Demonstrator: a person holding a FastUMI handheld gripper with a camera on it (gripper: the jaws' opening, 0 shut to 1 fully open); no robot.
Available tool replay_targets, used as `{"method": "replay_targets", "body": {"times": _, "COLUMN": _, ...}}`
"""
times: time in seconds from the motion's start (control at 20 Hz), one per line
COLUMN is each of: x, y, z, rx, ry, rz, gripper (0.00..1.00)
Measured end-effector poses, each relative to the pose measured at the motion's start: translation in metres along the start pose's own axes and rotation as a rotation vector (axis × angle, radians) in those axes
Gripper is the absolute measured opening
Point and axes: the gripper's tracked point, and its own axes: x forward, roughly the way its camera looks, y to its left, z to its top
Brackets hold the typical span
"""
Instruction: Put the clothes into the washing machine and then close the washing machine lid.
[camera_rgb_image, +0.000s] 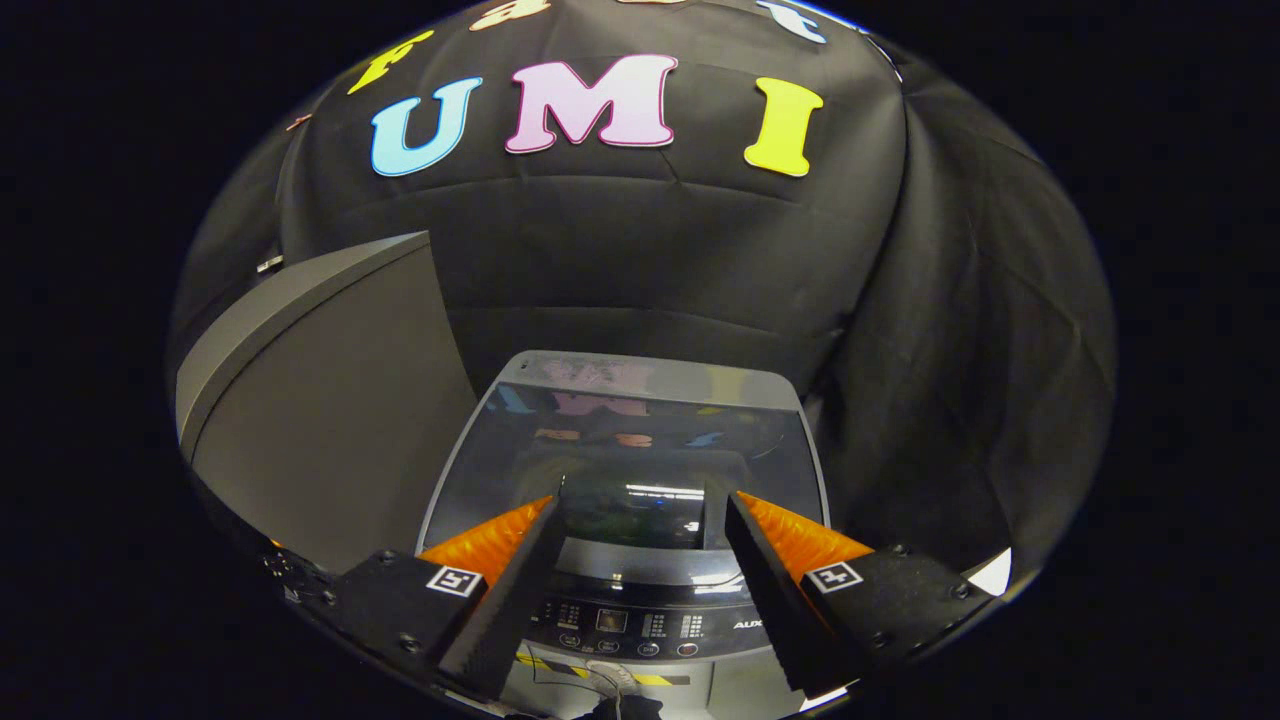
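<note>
Washer (625, 440) sits just ahead of & below fingers, against booth wall. Grey body, dark glossy lid (630, 450) down flat, reflecting light. Control panel (640, 625) w/ buttons shows between fingers. Gripper (640, 515) spread apart, holding nothing. Grey slab (320, 400) stands left of washer.

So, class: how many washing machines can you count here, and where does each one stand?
1. The washing machine stands against the booth's black cloth wall, just ahead of the open tongs, its glossy lid down. A grey box beside it may hide more.
</note>
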Motion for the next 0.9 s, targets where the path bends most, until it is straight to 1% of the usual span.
{"method": "replay_targets", "body": {"times": 0.1, "x": -0.007, "y": 0.0, "z": 0.003, "rx": 0.019, "ry": -0.013, "rz": 0.002, "gripper": 1.0}}
{"method": "replay_targets", "body": {"times": 0.4, "x": -0.005, "y": 0.003, "z": 0.03, "rx": 0.05, "ry": -0.044, "rz": -0.001, "gripper": 1.0}}
{"method": "replay_targets", "body": {"times": 0.75, "x": -0.01, "y": 0.022, "z": 0.04, "rx": 0.021, "ry": -0.049, "rz": 0.028, "gripper": 1.0}}
{"method": "replay_targets", "body": {"times": 0.9, "x": -0.016, "y": 0.022, "z": 0.04, "rx": 0.019, "ry": -0.056, "rz": 0.03, "gripper": 1.0}}
